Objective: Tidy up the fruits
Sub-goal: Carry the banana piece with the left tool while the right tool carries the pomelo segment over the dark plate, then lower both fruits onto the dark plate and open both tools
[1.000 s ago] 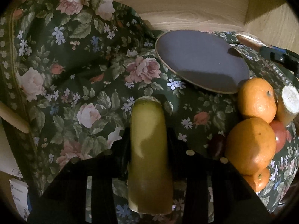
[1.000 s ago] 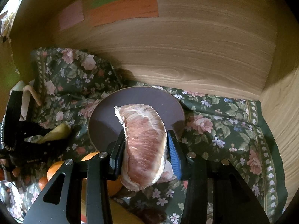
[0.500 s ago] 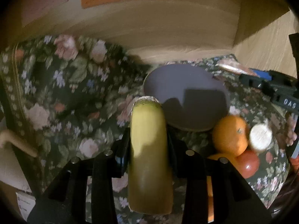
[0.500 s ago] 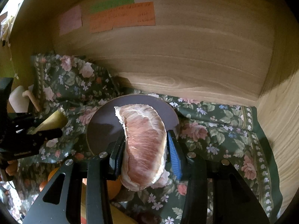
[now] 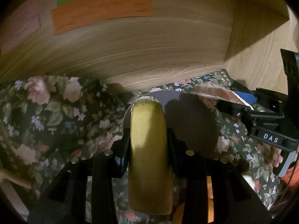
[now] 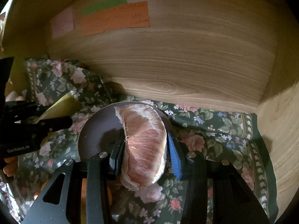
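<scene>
My left gripper [image 5: 148, 140] is shut on a yellow-green banana piece [image 5: 148, 149], held above the floral cloth with its cut tip over the near left edge of the dark round plate [image 5: 194, 127]. My right gripper [image 6: 144, 145] is shut on a peeled pink pomelo segment [image 6: 144, 143], held over the plate's [image 6: 95, 136] right side. The pomelo [image 5: 213, 93] and right gripper [image 5: 261, 119] show at the right of the left wrist view. The banana [image 6: 59, 108] and left gripper [image 6: 33, 125] show at the left of the right wrist view.
A dark floral cloth [image 6: 214, 136] covers the surface. A wooden back wall [image 6: 186, 59] with orange, green and pink paper notes [image 6: 114, 18] stands close behind the plate, and a wooden side wall [image 6: 280, 130] is at the right. An orange [image 5: 291, 175] peeks in at the right.
Both grippers have risen and moved forward toward the plate. The oranges and tomato have slid out of the left wrist view, and the right gripper now sits closer beside the plate.
</scene>
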